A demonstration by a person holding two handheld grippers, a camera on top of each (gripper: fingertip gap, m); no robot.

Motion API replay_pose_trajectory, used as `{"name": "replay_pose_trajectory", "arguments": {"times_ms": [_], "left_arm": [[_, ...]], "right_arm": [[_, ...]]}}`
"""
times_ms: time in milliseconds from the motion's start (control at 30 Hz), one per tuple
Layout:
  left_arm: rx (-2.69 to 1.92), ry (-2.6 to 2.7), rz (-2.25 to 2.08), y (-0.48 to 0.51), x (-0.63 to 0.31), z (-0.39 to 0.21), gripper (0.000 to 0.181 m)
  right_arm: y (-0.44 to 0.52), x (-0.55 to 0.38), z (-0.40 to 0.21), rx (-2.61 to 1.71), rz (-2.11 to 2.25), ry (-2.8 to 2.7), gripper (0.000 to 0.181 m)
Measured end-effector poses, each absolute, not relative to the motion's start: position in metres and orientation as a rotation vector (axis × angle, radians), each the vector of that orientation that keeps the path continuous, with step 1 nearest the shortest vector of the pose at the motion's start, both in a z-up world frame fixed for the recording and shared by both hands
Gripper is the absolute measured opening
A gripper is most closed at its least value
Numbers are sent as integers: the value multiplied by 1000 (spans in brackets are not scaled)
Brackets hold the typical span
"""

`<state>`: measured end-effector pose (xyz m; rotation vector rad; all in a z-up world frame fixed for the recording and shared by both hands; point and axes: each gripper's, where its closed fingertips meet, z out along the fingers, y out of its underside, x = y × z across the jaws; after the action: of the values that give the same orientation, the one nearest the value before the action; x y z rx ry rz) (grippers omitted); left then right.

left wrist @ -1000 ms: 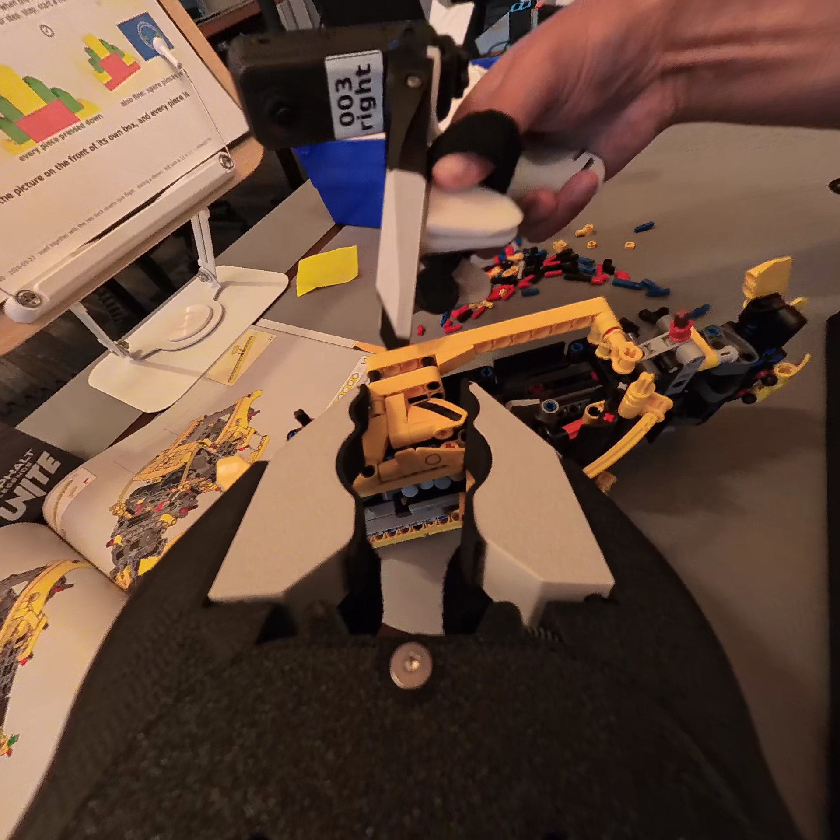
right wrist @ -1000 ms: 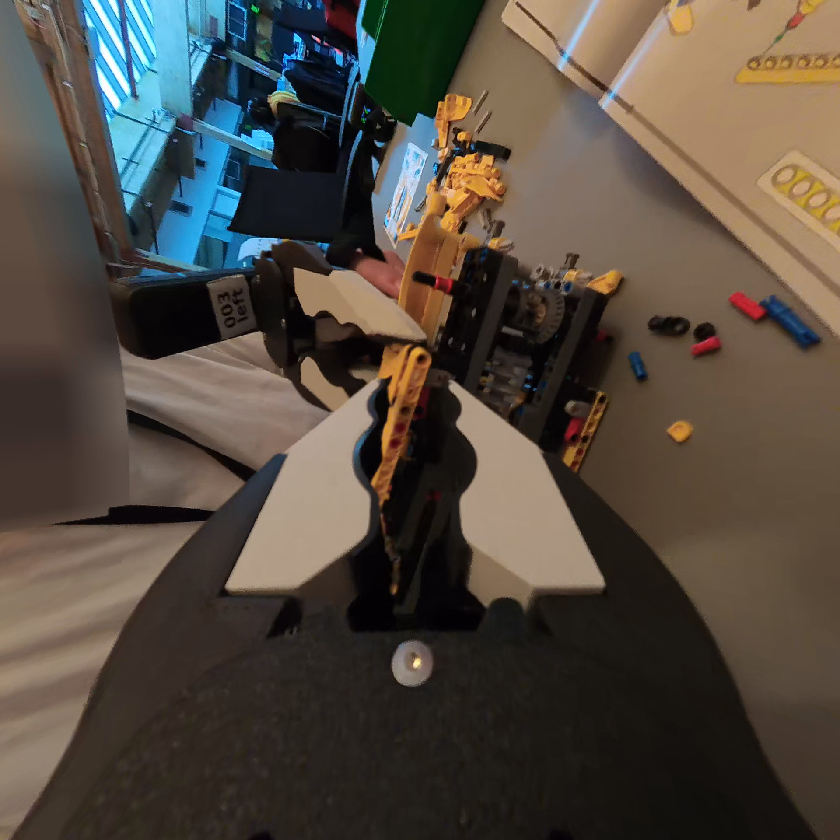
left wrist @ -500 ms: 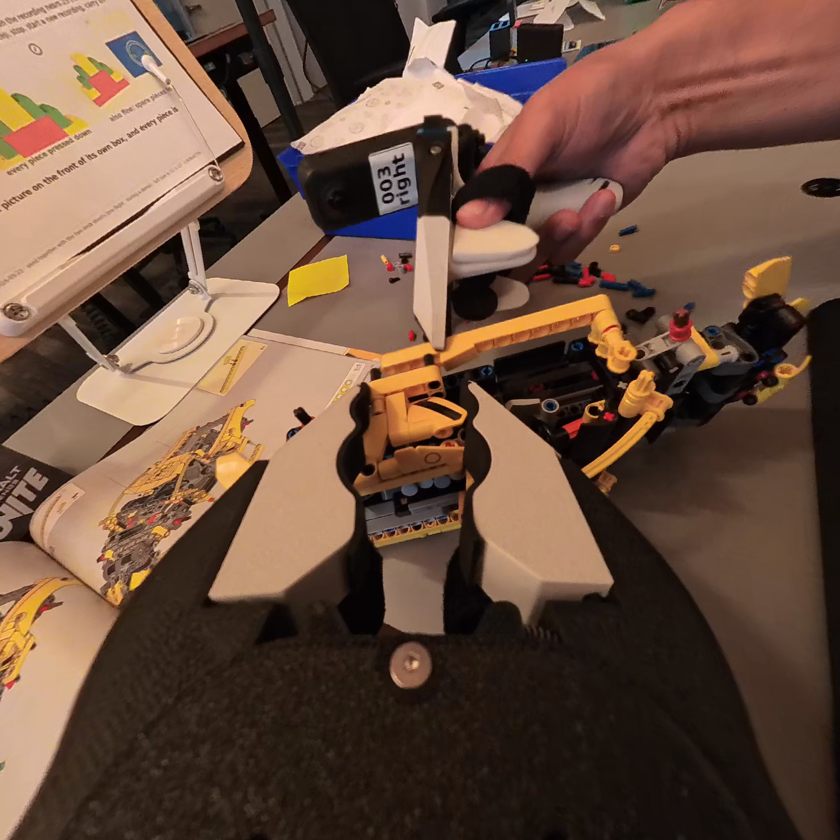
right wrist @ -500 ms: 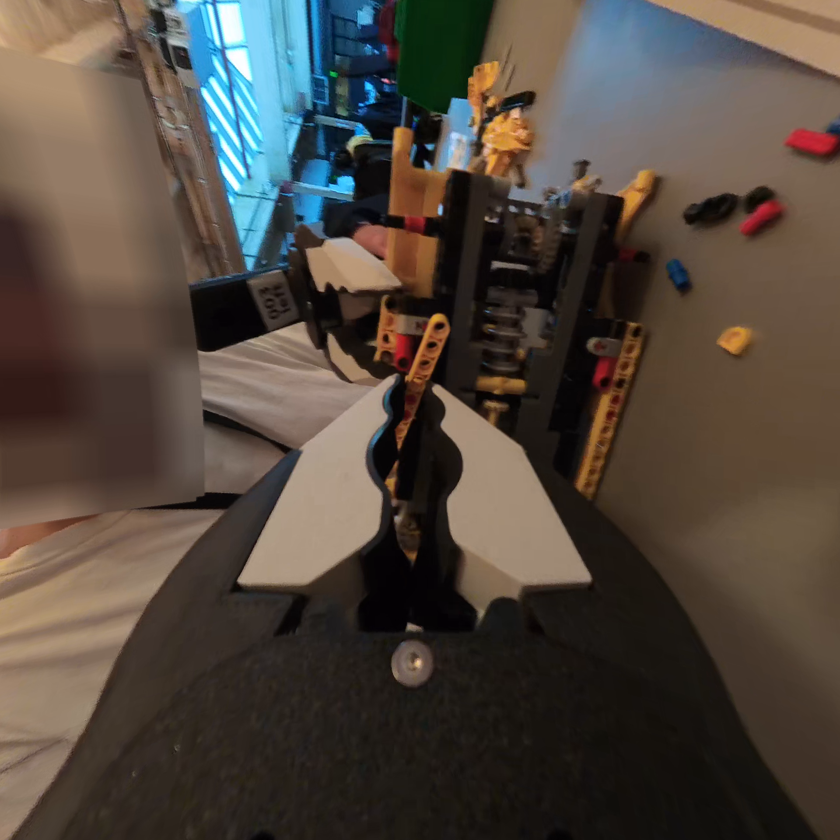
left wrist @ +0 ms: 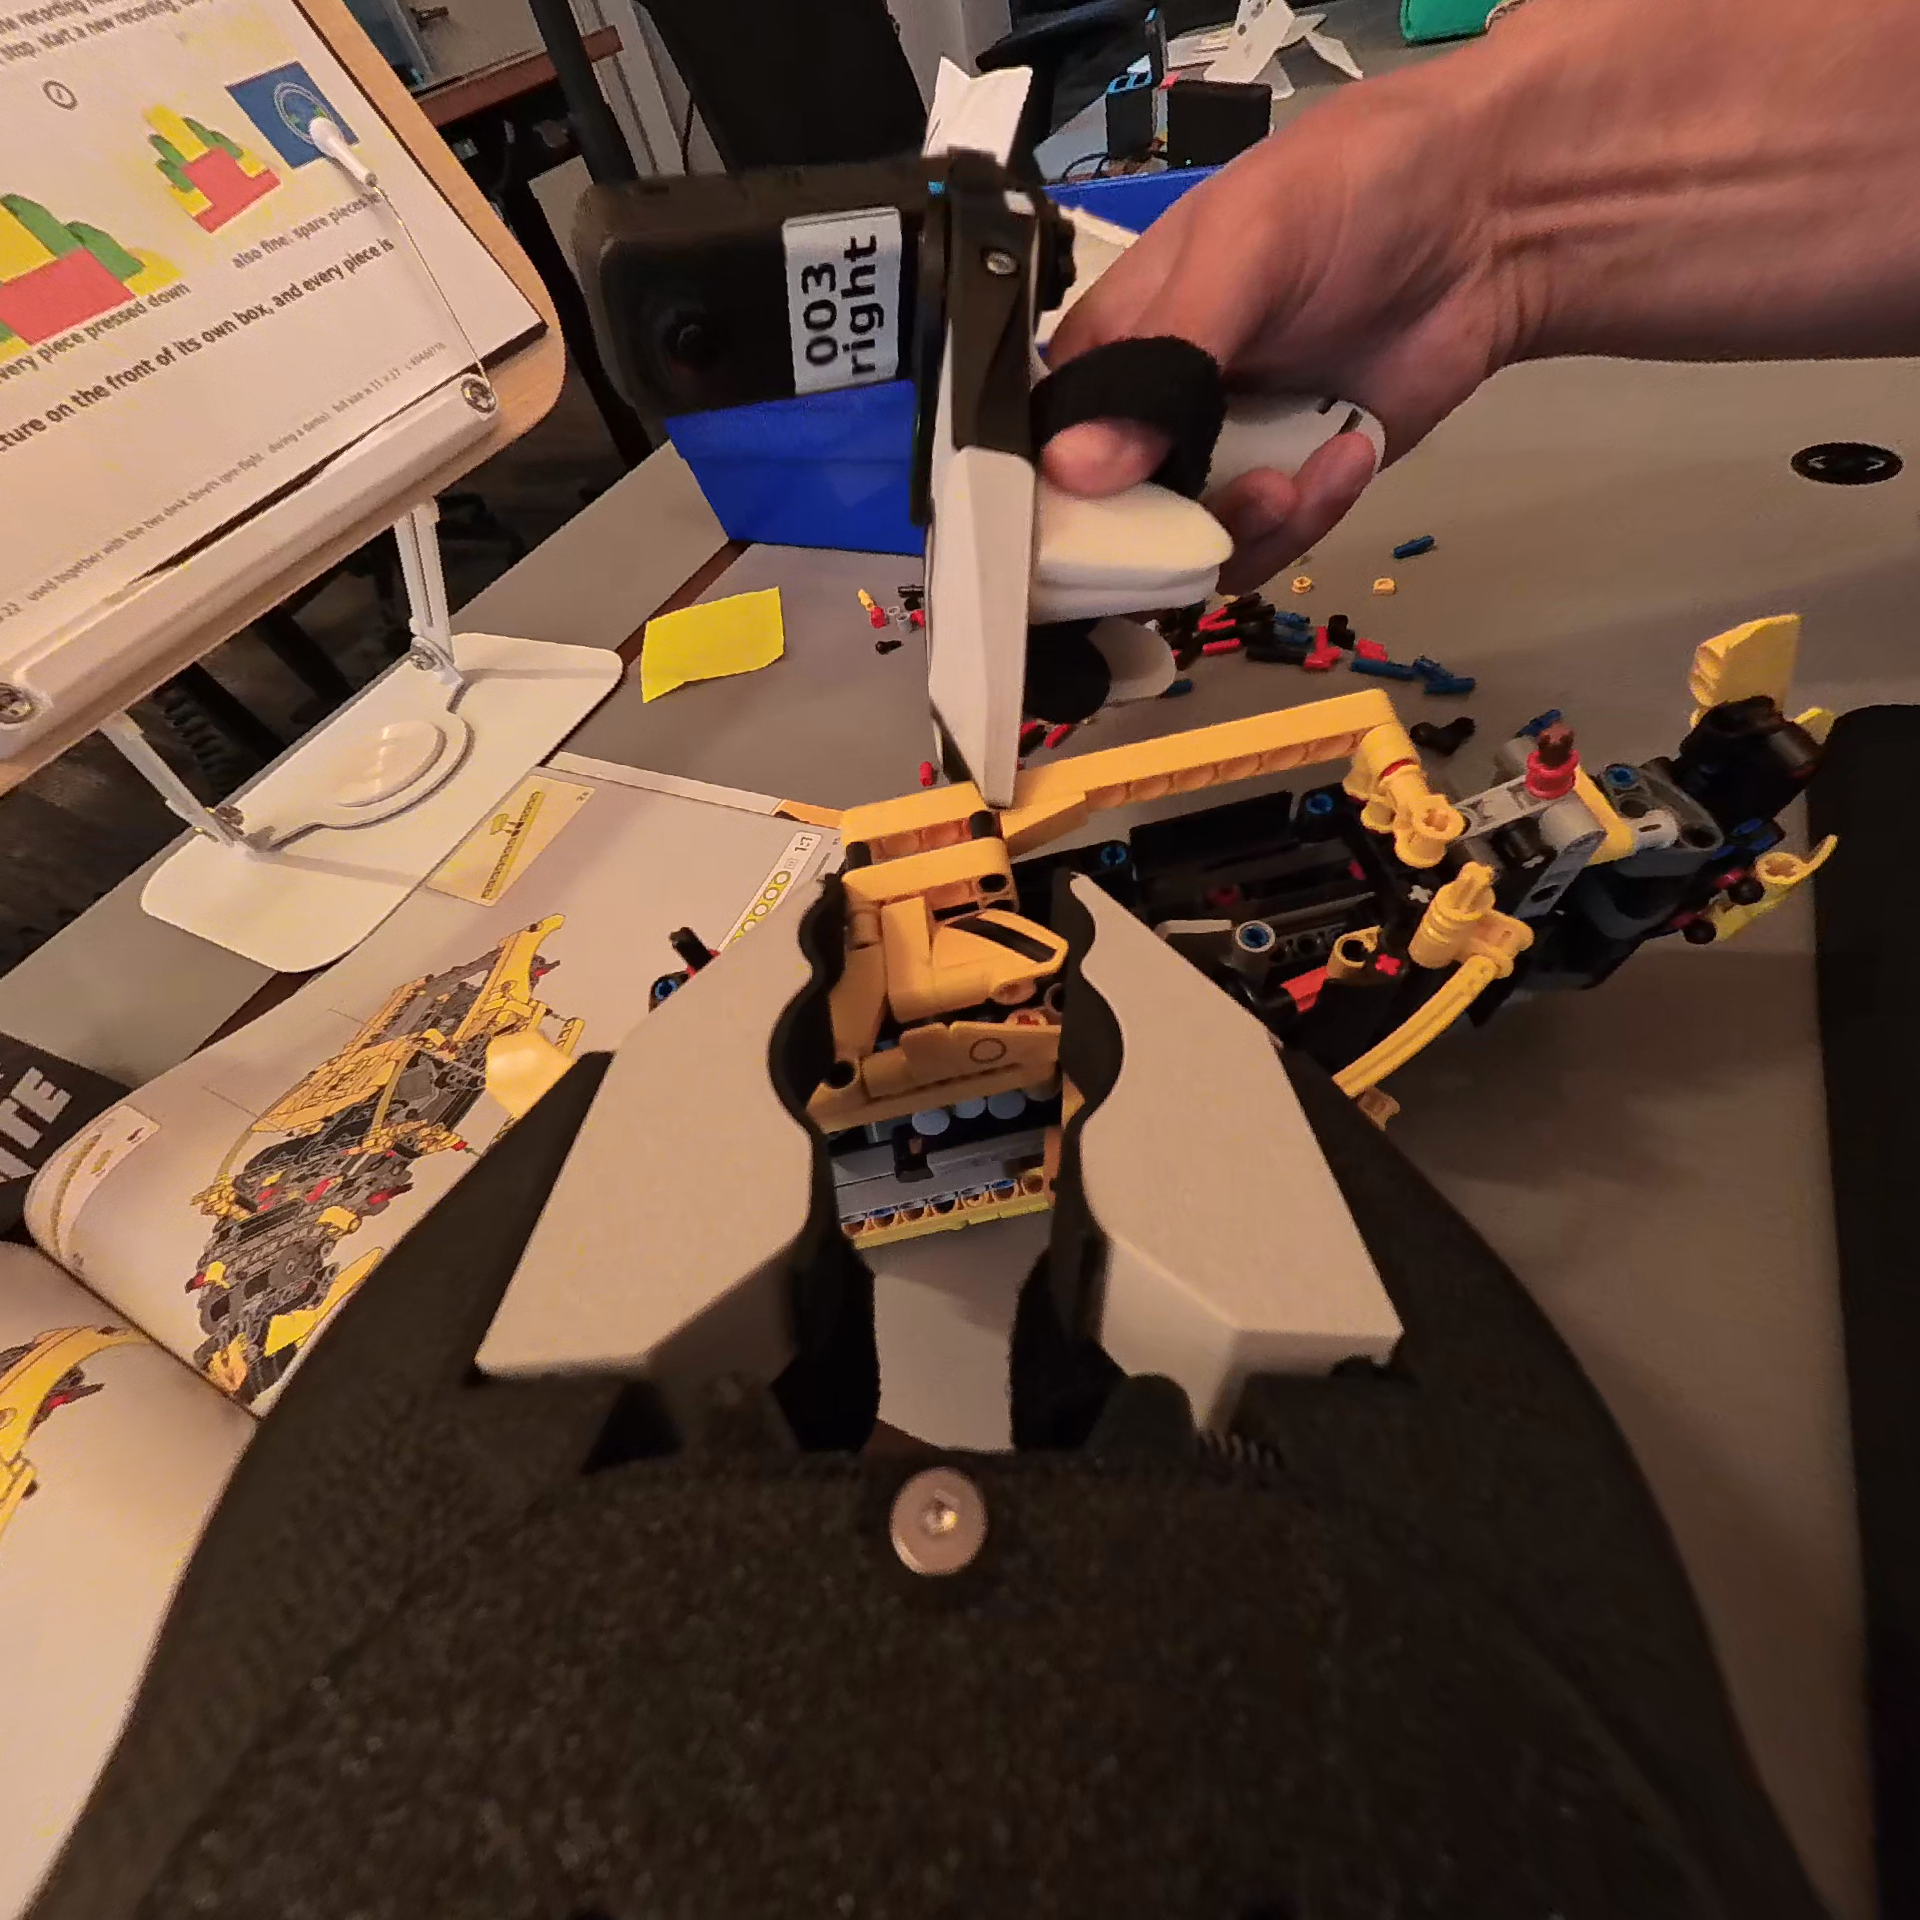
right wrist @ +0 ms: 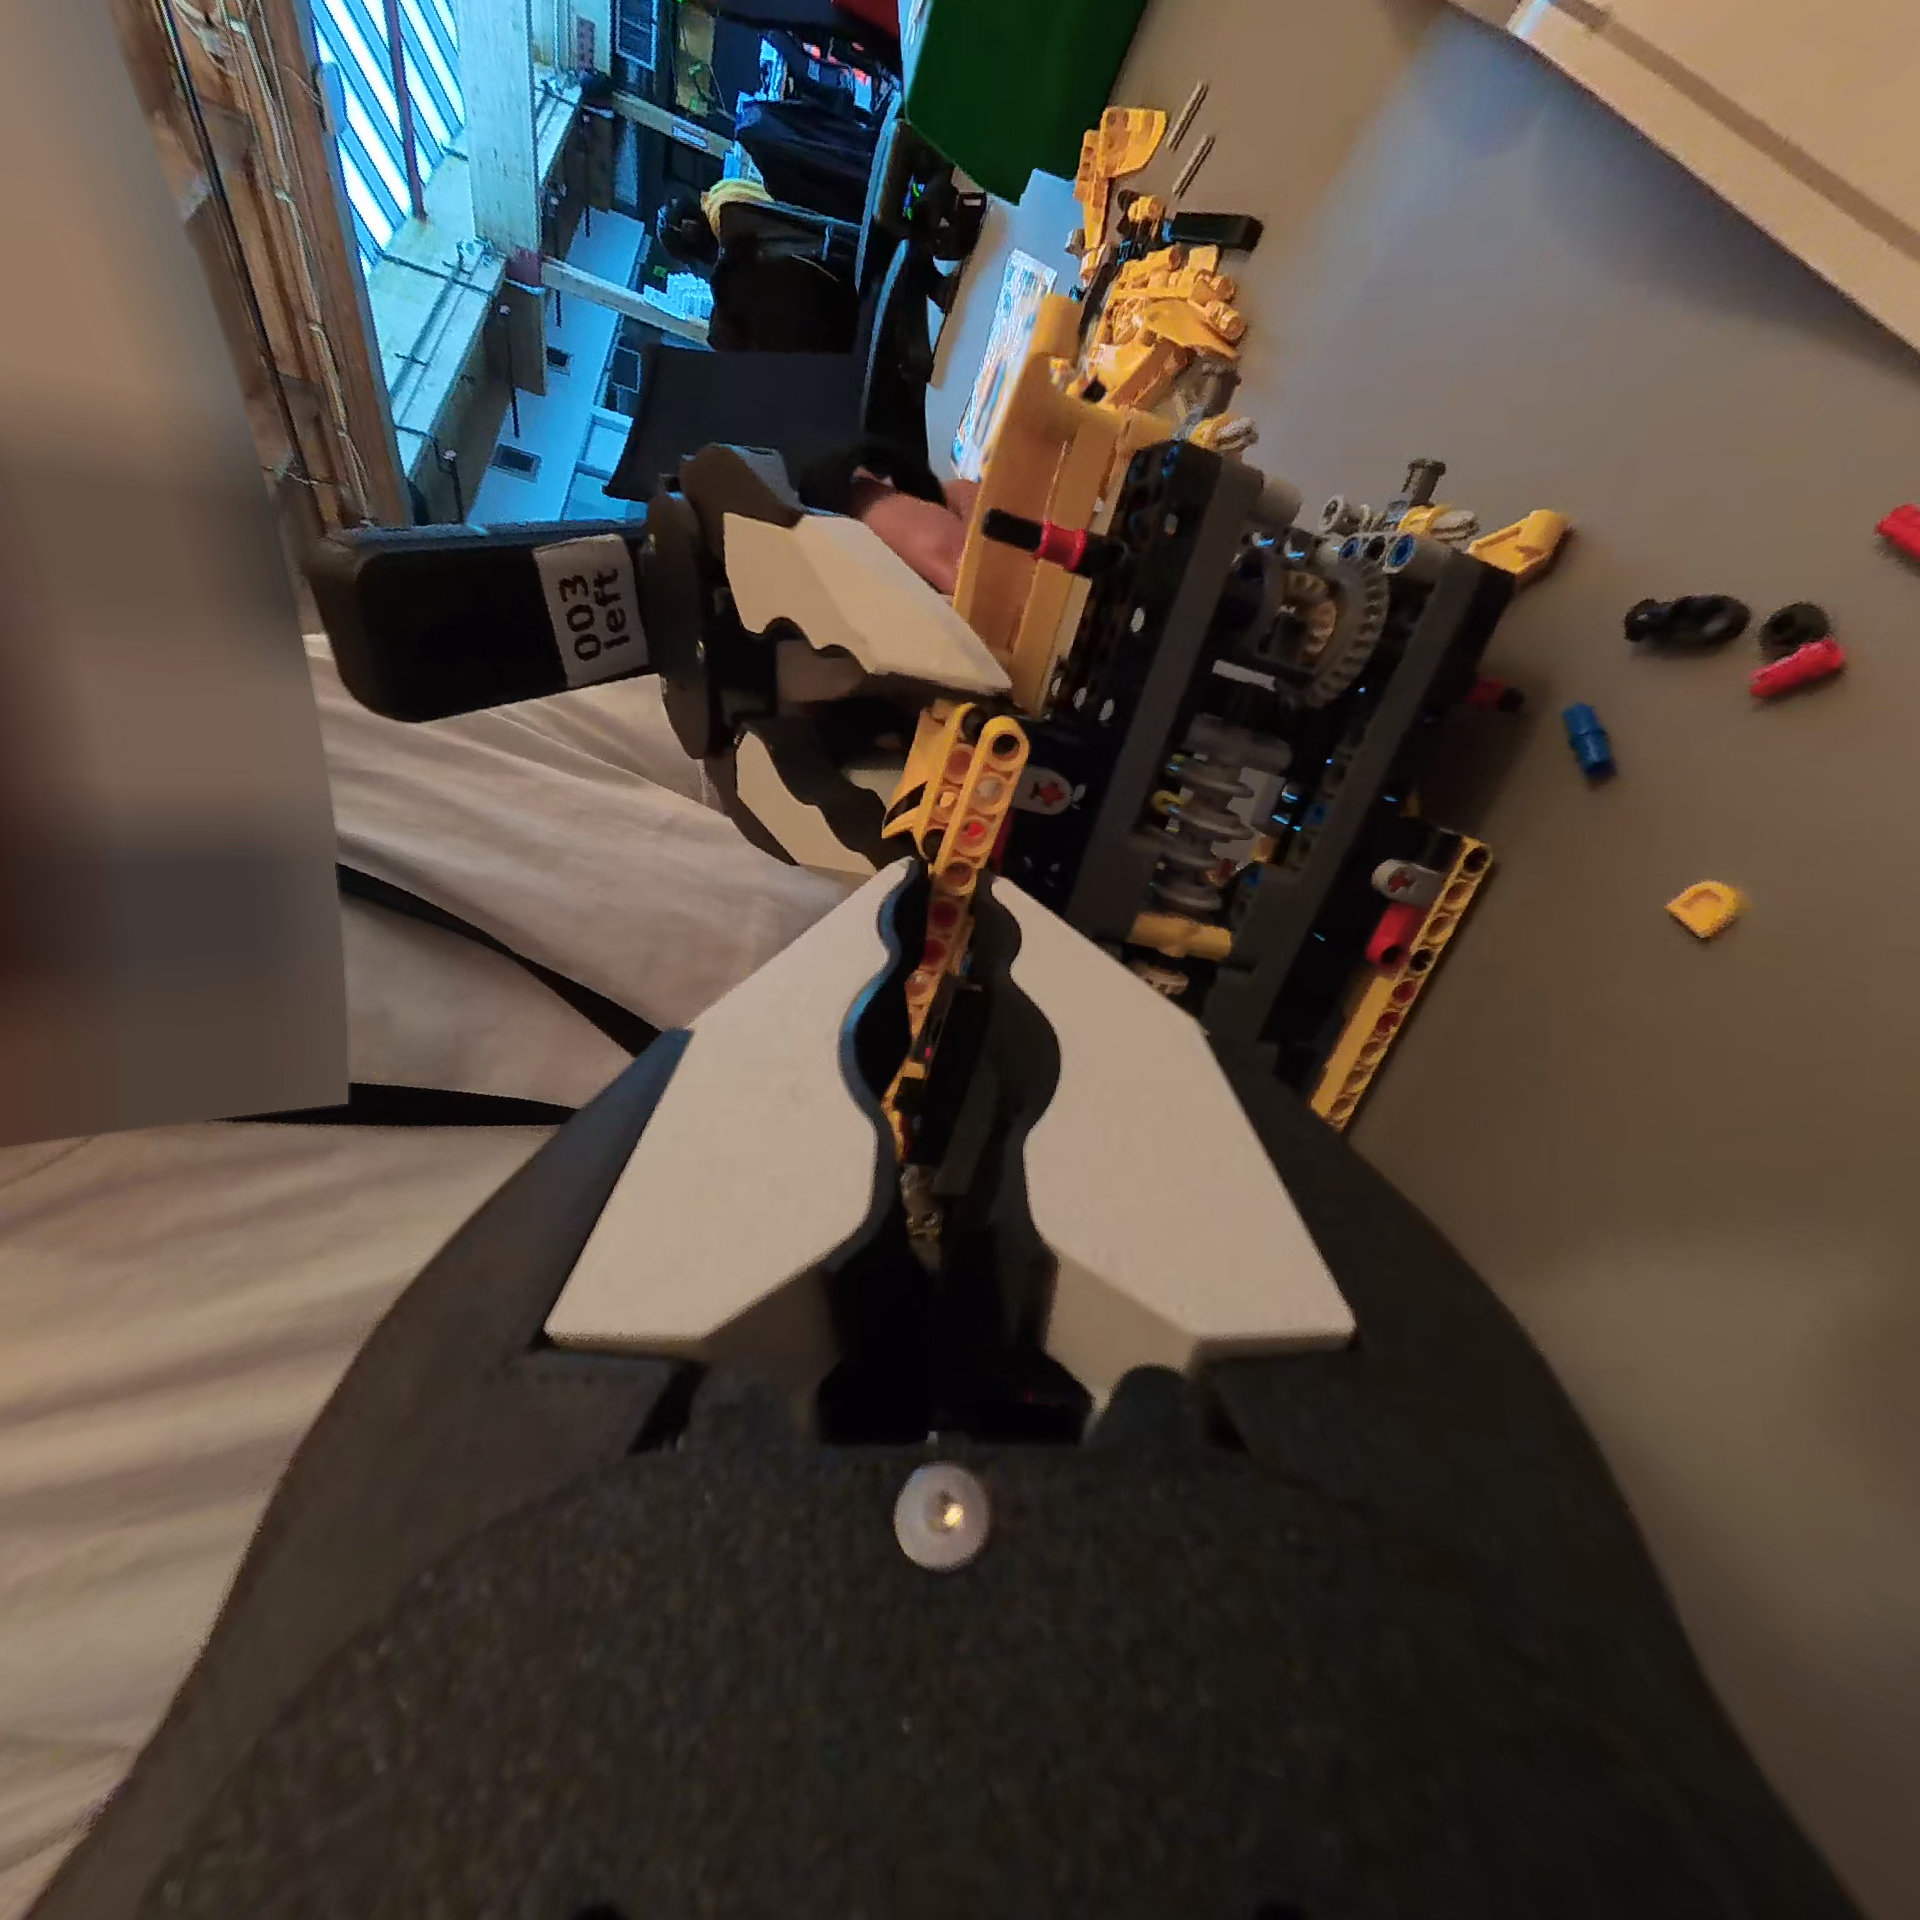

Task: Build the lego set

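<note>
Your left gripper (left wrist: pixel 940 997) clamps the yellow end of the lego model (left wrist: pixel 1299 894) on the grey bench (left wrist: pixel 1558 1195). Your right gripper (right wrist: pixel 951 935) pinches its yellow beam (right wrist: pixel 971 800). Only the left wrist view shows the open instruction booklet (left wrist: pixel 343 1091) at the bench's left edge.

Left gripper (left wrist: pixel 940 997) clamping yellow lego model (left wrist: pixel 1226 883), right gripper (left wrist: pixel 982 769) touching its beam

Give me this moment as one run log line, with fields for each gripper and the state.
left gripper: shut on yellow model end | right gripper: shut on long yellow beam | state: beam at model, loose pieces behind
</note>
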<state>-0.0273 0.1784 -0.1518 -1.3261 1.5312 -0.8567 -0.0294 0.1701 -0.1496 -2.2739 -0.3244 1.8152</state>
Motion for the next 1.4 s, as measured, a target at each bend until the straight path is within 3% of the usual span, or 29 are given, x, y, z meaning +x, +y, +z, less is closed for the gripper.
{"name": "replay_pose_trajectory", "arguments": {"times_ms": [767, 833, 933, 1133, 1400], "left_arm": [[-1351, 1514, -848, 180, -26, -152, 40], [-1348, 1518, -850, 180, -26, -153, 40], [-1351, 1518, -845, 180, -27, -153, 40], [-1343, 1520, -839, 179, -27, -153, 40], [-1329, 1524, -839, 179, -28, -152, 40]], "right_arm": [[172, -28, -149, -2200, 1924, -219, 6], [170, -26, -150, -2211, 1864, -201, 8], [162, -16, -151, -2308, 1626, -206, 27], [115, -13, -142, -2465, 1235, -299, 24], [108, -29, -140, -2223, 1745, -3, 22]]}}
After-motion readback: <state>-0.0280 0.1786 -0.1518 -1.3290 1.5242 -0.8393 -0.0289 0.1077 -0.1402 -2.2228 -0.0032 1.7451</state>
